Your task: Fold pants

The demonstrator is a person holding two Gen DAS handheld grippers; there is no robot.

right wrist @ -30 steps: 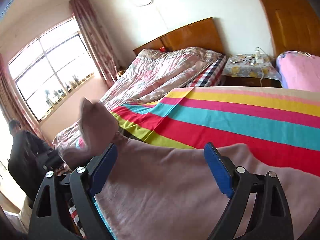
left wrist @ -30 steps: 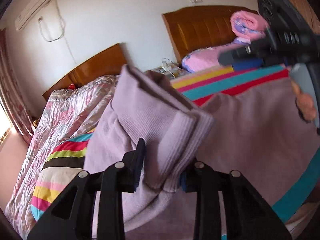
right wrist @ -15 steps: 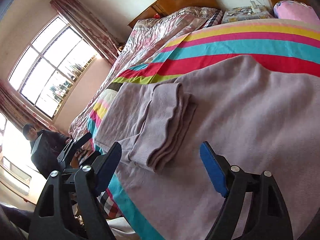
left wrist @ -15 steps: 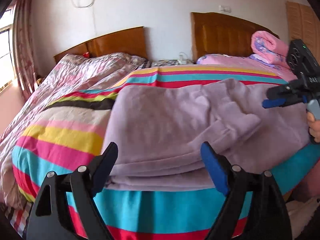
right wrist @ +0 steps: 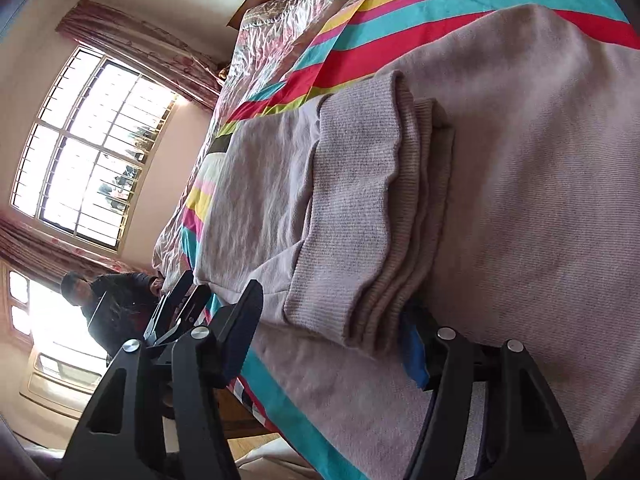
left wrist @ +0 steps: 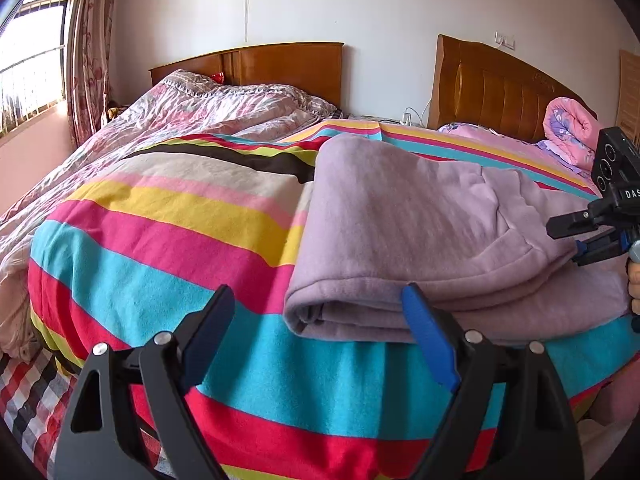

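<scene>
Here, one pair of lilac pants (left wrist: 420,216), folded over on a striped blanket (left wrist: 168,216), filling the centre and right of the left wrist view. Left gripper (left wrist: 320,320) at the bottom of that frame, spread wide and holding nothing; folded edge of the pants just beyond the blue pad of the right-hand finger, left-hand finger over bare blanket. Right gripper (left wrist: 576,240) at the right edge of the same frame, close beside the ribbed cuffs; whether touching, not clear from here.

In the right wrist view, right gripper (right wrist: 332,328) at the bottom, also spread wide, gripping nothing. Ribbed cuffs (right wrist: 372,216) stacked in the centre, their ends lying between the two fingers, with the blue pad partly tucked under the cuff stack at lower right. Rest of the pants running to upper right and lower right.

Counted: one pair of pants, two grippers, two beds, two wooden headboards (left wrist: 280,64), one rolled pink quilt (left wrist: 568,128) at right, one window (right wrist: 88,140) at left, one seated person (right wrist: 104,300) at lower left.
</scene>
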